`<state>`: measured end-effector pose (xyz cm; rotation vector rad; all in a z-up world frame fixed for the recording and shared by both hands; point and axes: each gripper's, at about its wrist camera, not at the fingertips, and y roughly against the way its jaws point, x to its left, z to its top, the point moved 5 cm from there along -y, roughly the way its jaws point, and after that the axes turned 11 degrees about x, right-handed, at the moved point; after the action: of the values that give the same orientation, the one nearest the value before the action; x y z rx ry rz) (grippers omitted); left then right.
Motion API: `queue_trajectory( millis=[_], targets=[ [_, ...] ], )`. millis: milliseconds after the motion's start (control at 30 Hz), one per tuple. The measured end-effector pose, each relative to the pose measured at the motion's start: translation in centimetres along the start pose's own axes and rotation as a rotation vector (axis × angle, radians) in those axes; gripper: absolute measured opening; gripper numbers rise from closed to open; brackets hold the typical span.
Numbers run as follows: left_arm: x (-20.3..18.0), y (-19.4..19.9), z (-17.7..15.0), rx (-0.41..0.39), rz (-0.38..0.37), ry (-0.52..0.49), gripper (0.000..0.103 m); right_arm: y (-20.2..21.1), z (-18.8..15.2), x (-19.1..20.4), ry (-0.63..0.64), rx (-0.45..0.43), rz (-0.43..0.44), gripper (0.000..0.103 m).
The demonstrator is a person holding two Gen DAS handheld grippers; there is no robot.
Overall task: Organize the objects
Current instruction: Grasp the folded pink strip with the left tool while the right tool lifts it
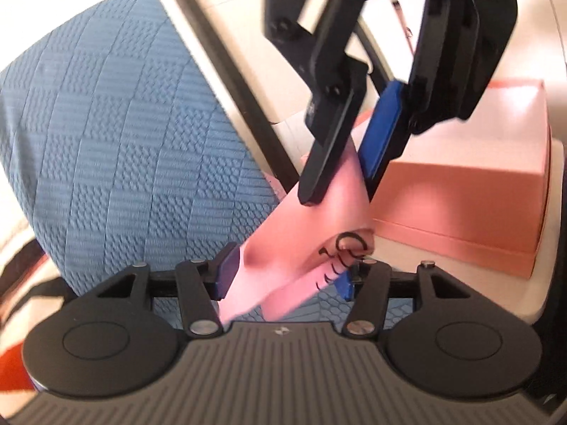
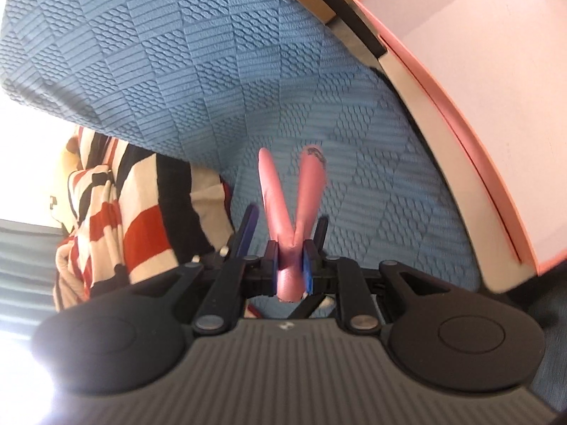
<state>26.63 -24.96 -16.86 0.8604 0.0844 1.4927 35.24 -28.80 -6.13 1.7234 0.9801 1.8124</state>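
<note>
Blue textured cover (image 1: 117, 148): quilted fabric with a woven check pattern, filling the left and centre of the left wrist view and most of the upper right wrist view. Soft backdrop only.

Pink box (image 1: 471, 177): rigid, flat-sided, at centre right of the left wrist view, resting on a pale ledge (image 1: 425, 283). Also seen at upper right of the right wrist view. Likely destination, as a judgement.

Striped cloth (image 2: 117, 223): red, white and black, bunched at centre left of the right wrist view.

Right gripper (image 1: 340, 191): enters from the upper right of the left wrist view, jaws narrow and pinched on the pink item. Its own view confirms this.

Left gripper (image 1: 283, 276): lower centre of its own view, jaws moderately wide; the pink item lies between them, but whether they press on it cannot be told.

Pink item (image 1: 308, 237): thin, folded sheet-like piece with black drawn marks near its lower edge, held in the air at centre between both grippers. In the right wrist view it splays into two flaps. Appears light, limp and easily creased. Best held at the fold, where the layers are doubled; a loose flap would likely droop or slip.
</note>
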Motion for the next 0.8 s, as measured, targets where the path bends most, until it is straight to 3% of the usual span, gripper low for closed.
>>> queue_trajectory(
  millis=[67, 167, 400, 533, 800],
  targets=[
    [-0.3, -0.2, 0.0, -0.012, 0.002, -0.025, 0.059, 0.2, -0.5, 0.0, -0.011, 0.016, 0.014, 0.017],
    [-0.2, -0.2, 0.0, -0.017, 0.005, -0.039, 0.040, 0.5, -1.0, 0.1, -0.012, 0.023, 0.023, 0.017],
    [1.1, -1.0, -0.1, 0.034, -0.114, 0.056, 0.016, 0.5, 0.5, -0.4, -0.044, -0.013, 0.044, 0.021],
    [2.0, -1.0, -0.8, 0.073, -0.170, 0.174, 0.013, -0.7, 1.9, -0.1, -0.008, -0.055, 0.041, 0.025],
    [4.2, 0.9, -1.4, 0.127, -0.191, 0.371, 0.012, -2.5, 3.4, 1.0, 0.061, -0.062, 0.160, 0.028]
  ],
)
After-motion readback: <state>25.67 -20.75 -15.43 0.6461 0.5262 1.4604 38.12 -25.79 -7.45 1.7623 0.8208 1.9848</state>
